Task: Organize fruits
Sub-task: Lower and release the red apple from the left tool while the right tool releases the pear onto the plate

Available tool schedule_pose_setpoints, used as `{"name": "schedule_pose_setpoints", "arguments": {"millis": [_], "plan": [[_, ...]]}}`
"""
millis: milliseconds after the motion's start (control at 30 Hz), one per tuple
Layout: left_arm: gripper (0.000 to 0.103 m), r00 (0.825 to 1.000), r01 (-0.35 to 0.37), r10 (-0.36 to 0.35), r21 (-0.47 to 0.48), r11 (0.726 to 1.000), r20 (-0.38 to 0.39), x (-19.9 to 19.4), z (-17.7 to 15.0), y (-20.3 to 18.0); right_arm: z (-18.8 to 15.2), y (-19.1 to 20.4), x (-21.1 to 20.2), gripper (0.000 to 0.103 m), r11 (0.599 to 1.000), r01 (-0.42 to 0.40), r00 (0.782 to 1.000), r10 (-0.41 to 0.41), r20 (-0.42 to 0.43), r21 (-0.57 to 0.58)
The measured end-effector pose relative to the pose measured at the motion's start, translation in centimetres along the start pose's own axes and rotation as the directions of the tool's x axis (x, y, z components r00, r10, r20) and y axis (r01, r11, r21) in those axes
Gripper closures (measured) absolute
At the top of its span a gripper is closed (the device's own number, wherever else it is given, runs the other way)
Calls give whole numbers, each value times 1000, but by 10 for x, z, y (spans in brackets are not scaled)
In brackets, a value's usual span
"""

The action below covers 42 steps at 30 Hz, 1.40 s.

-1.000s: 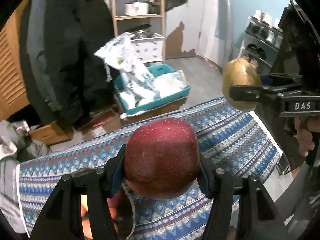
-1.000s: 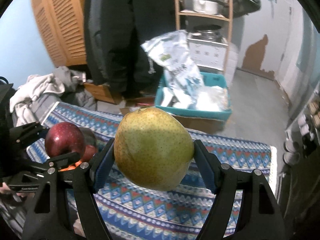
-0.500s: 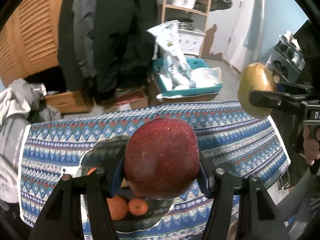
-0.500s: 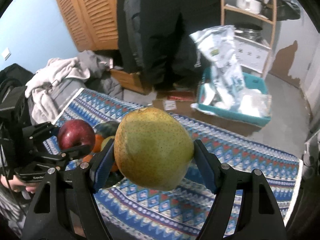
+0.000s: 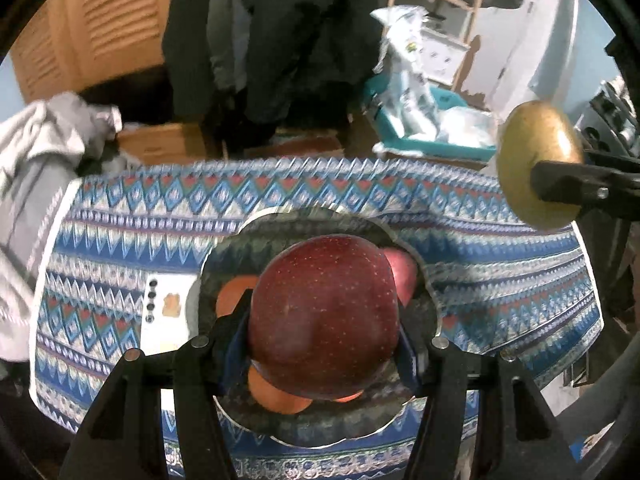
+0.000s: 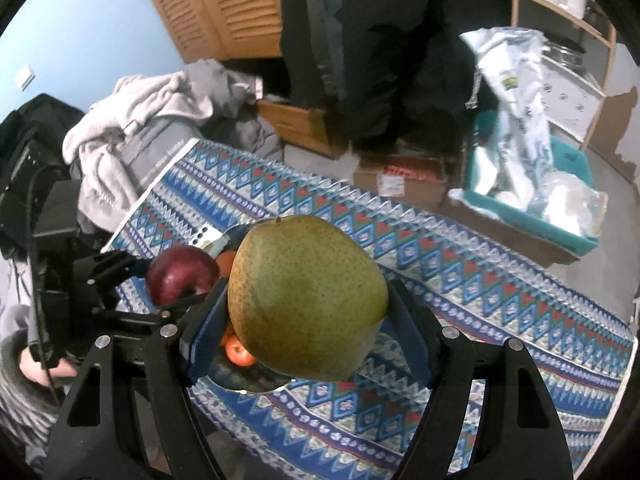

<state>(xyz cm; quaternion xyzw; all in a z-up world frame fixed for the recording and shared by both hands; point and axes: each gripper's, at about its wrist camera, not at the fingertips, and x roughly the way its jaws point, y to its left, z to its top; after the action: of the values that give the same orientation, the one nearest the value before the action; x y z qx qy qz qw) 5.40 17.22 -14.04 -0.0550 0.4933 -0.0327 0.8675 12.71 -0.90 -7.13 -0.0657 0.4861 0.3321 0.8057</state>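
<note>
Glass bowl (image 5: 434, 312) holds oranges (image 5: 276, 394); tools grip red apple (image 5: 324, 320), pear (image 6: 306, 300).

My left gripper (image 5: 324, 344): two black, angular finger arms with triangular cut-outs, silver round screw heads along their upper edges, and blue pads lining the inner faces. My right gripper (image 6: 308, 320): the same build, black arms, silver screws, blue pads. At far left of the right wrist view, a thin black cable runs down the left unit's black body, beside a grey knitted sleeve cuff (image 6: 18, 390).
</note>
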Motion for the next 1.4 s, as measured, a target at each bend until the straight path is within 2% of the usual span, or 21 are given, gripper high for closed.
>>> {"name": "schedule_pose_setpoints", "arguments": {"millis": [200, 567, 633, 700, 733, 867, 1133, 1267, 1333, 1400], "plan": [[40, 998, -2, 0, -38, 999, -55, 23, -13, 17, -3, 14, 24, 27, 1000, -20, 999, 20, -49, -15], [40, 990, -8, 1, -52, 999, -143, 52, -23, 20, -14, 27, 55, 27, 999, -42, 991, 40, -124, -18], [40, 993, 5, -12, -57, 998, -119, 49, -21, 21, -16, 27, 58, 27, 999, -46, 990, 44, -132, -13], [38, 994, -13, 7, -56, 998, -110, 46, -18, 21, -17, 27, 62, 27, 999, -54, 988, 53, -143, -4], [35, 993, -17, 11, -53, 998, -116, 46, -18, 22, -18, 27, 65, 27, 998, -58, 987, 58, -150, 2], [35, 988, -29, 21, -50, 998, -152, 44, -20, 26, -26, 27, 75, 27, 998, -69, 982, 70, -177, 13], [34, 984, -47, 35, -68, 997, -173, 25, -34, 29, -45, 39, 100, 27, 996, -90, 964, 90, -250, 10], [33, 984, -48, 33, -85, 995, -175, 17, -40, 27, -54, 42, 113, 26, 997, -75, 956, 71, -283, -4], [33, 981, -78, 63, -79, 994, -182, 16, -43, 26, -59, 41, 119, 26, 997, -75, 952, 72, -299, 3], [33, 981, -66, 49, -85, 994, -189, 16, -45, 27, -63, 39, 124, 26, 998, -67, 947, 66, -315, 9]]}}
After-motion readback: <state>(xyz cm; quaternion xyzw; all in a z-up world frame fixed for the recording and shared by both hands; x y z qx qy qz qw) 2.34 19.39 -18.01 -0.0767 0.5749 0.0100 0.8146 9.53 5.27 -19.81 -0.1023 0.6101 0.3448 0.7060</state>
